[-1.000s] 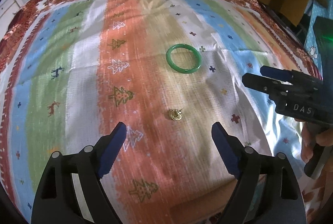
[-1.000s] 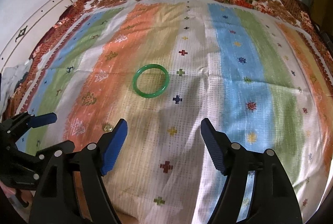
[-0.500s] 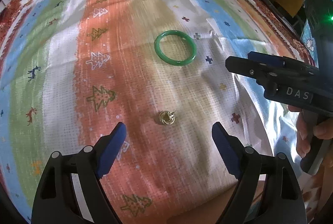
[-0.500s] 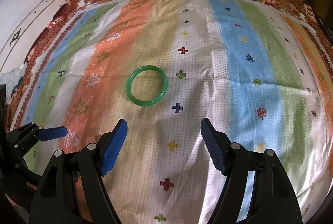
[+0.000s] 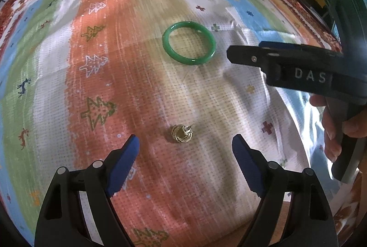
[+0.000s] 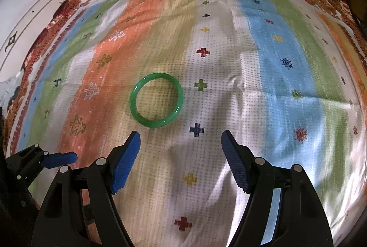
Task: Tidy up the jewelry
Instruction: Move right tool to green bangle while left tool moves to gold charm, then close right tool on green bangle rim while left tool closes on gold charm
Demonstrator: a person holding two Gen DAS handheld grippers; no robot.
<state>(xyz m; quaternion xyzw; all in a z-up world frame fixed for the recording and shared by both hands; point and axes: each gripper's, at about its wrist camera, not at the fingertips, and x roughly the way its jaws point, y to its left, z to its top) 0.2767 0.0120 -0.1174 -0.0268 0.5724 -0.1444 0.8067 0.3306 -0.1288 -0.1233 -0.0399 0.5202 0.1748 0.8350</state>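
While my left gripper (image 5: 185, 150), jaws closing but empty, straddles the gold earring (image 5: 182, 133) near me, I should drop straight before pinching; my right gripper (image 6: 181, 153) hangs wide, empty, short of the green bangle (image 6: 156, 99).

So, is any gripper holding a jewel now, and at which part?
Nothing is held. The green bangle and gold earring lie free on the cloth; the left gripper, closing, and the right gripper are empty.
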